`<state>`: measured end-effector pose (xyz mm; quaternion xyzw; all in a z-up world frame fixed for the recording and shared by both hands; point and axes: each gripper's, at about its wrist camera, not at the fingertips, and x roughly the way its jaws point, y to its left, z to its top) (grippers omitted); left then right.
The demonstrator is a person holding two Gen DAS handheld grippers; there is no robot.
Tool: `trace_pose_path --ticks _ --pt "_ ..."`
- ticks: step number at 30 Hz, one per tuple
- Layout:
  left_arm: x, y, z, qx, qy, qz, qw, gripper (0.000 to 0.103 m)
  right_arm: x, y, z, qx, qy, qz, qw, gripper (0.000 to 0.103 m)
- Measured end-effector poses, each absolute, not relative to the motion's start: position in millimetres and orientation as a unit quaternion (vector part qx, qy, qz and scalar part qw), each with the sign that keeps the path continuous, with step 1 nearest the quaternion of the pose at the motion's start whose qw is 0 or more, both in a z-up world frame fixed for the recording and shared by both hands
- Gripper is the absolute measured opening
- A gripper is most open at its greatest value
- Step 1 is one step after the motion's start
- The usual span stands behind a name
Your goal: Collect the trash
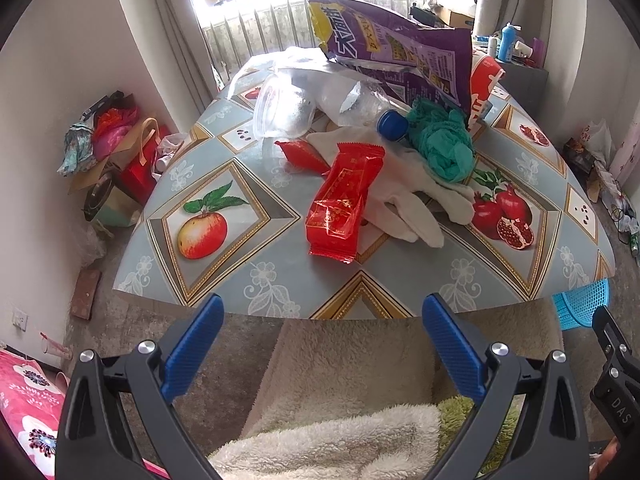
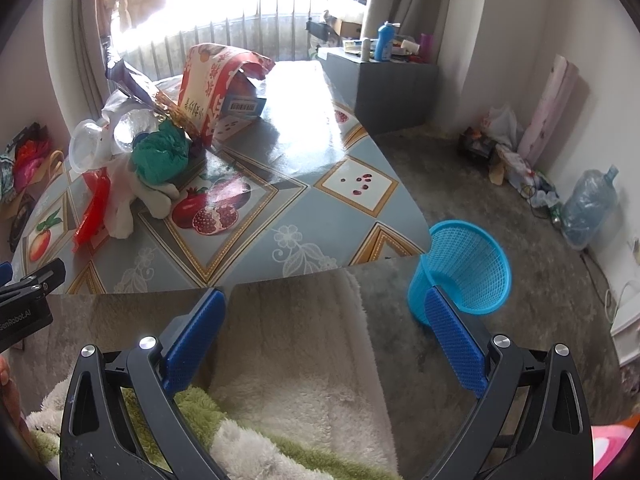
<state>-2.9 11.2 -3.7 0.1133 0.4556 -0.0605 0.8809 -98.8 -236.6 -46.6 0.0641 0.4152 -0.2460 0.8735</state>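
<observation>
Table (image 1: 280, 280), draped in a glossy blue-grey oilcloth printed with fruit panels: carrying a heap of rubbish towards its far side.
Large purple printed plastic bag (image 1: 404, 52): leaning at the back of the heap, beside a red-and-white printed paper bag (image 2: 212, 92).
Blue plastic mesh wastebasket (image 2: 468, 268): standing on the floor just off the table's near right corner.
Crumpled white cloth (image 1: 404, 208): sprawling at the heap's front, a bunched teal-green net (image 1: 444, 148) lying on it.
Clear plastic tub (image 1: 280, 108): lying on its side.
Clear crushed bottle with a blue cap (image 1: 390, 122): lying next to the tub.
Long red foil snack wrapper (image 1: 340, 204): lying nearest the table edge, overlapping the cloth.
Smaller red sachet (image 1: 300, 152): resting behind it.
Left gripper (image 1: 320, 320): hanging before the table edge, blue pads spread wide, gripping nothing.
Right gripper (image 2: 324, 312): likewise spread and empty, its right finger in line with the wastebasket.
</observation>
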Motion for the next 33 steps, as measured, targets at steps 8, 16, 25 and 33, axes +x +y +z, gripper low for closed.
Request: trace_pose_path --ticks 8,16,25,33 --pt "-3.7 9.1 -2.6 0.118 0.455 -0.061 0.880 0.097 -100.6 -238.4 -44.5 0.066 0.413 -0.247 0.874 0.095" --pt "-6.9 2.4 -0.5 0.128 0.446 -0.073 0.883 0.097 -103.3 -241.0 -44.1 0.070 0.409 -0.250 0.875 0.095" --pt "-8.7 -3.0 0.1 0.135 0.442 -0.076 0.884 0.097 -105.4 -245.0 -43.9 0.076 0.405 -0.254 0.875 0.095" --pt "-7.9 -4.1 0.1 0.137 0.443 -0.076 0.883 0.097 -105.3 -247.2 -44.0 0.081 0.404 -0.255 0.875 0.095"
